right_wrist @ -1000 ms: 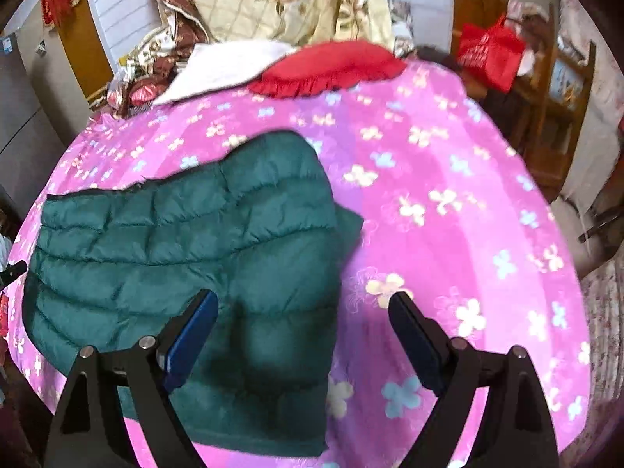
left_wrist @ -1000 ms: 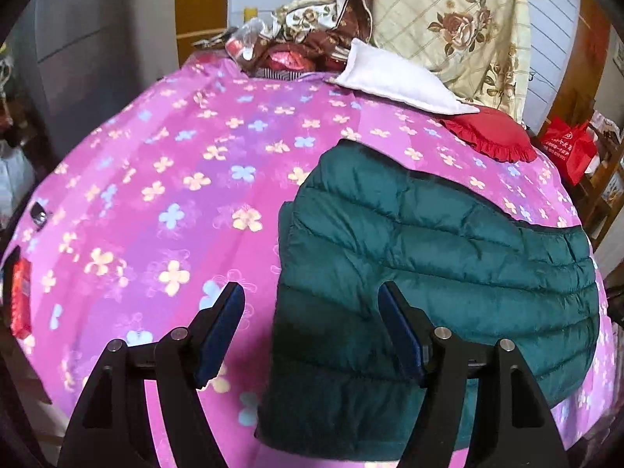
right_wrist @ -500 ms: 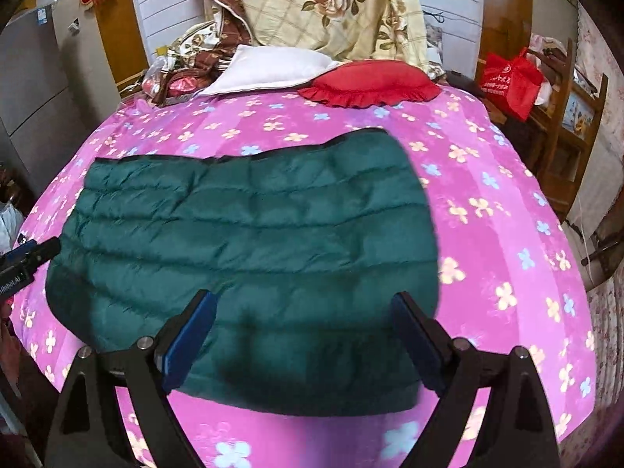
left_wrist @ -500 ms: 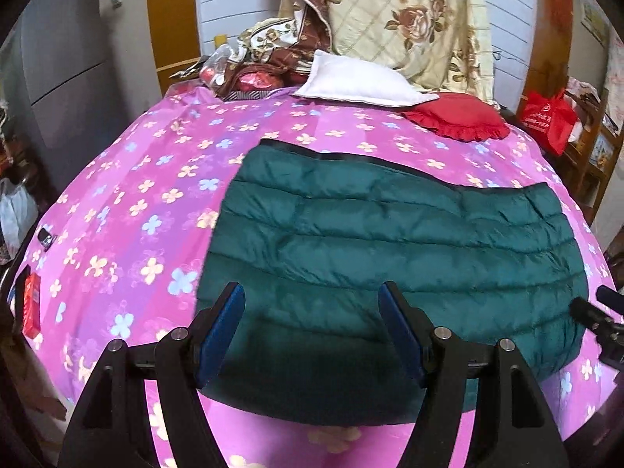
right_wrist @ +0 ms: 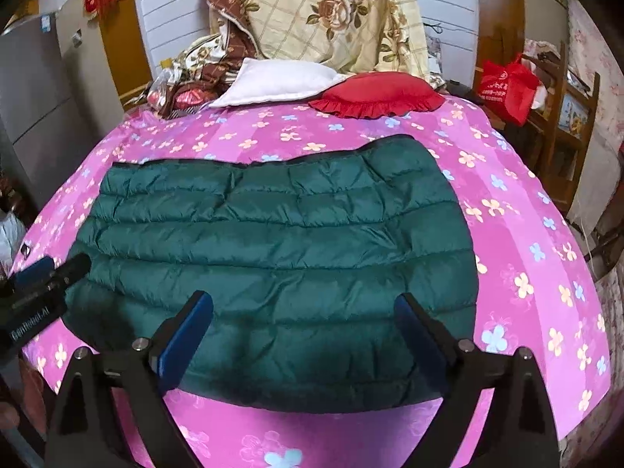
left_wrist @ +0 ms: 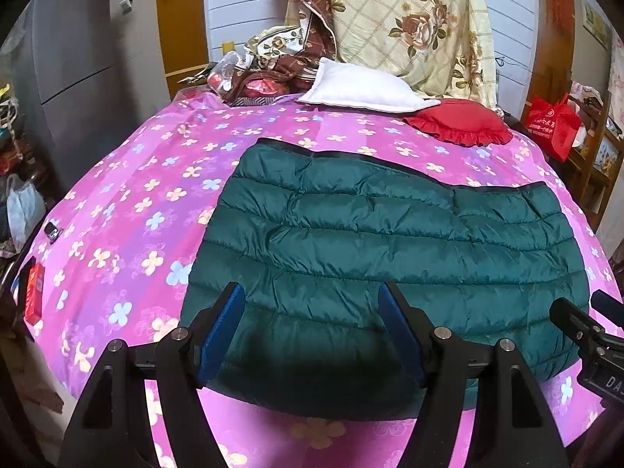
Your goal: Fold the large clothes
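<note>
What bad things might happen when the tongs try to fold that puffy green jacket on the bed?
1. The green puffer jacket looks thick and slick, so it might slip out of the open left tongs or right tongs, or puff back open.
2. Its near edge lies close to the edge of the pink flowered bedspread, so a pull toward the tongs may drag it off.
3. Folding it away could bump the red ruffled cushion.
</note>
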`<state>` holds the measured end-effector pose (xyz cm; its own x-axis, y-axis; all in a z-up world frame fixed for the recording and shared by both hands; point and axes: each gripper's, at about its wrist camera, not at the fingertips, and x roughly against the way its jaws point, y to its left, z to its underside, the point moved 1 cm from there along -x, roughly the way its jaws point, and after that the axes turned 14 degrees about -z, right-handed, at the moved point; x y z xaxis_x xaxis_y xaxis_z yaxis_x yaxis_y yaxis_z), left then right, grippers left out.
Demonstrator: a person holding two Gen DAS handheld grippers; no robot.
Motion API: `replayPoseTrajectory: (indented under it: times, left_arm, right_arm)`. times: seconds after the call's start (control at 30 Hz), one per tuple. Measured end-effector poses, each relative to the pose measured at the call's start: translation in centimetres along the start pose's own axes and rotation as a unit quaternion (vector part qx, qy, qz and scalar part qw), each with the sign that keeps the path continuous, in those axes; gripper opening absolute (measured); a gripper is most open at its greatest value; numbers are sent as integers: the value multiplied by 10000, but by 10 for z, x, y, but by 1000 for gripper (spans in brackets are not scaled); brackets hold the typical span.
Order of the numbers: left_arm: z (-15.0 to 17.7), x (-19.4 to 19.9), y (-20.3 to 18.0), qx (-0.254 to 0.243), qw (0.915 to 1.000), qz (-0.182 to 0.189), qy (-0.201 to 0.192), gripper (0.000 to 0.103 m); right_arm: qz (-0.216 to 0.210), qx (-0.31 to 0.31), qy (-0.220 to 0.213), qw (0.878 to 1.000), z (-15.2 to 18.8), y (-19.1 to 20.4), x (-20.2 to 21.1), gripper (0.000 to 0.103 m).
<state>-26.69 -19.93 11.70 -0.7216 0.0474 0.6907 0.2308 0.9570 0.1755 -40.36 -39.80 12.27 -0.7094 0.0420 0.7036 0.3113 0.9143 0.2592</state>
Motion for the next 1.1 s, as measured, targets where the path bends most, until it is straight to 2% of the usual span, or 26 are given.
replayPoseTrajectory:
  times: [0.43, 1.1]
  left_arm:
    - [1, 0, -1, 7, 10000, -30, -6, 50]
    - [4, -4, -5, -49, 10000, -5, 62, 50]
  right_arm:
    - [107, -5, 26, 9999, -2, 1, -4, 97]
    - [29, -99, 160, 9998, 1, 0, -13, 97]
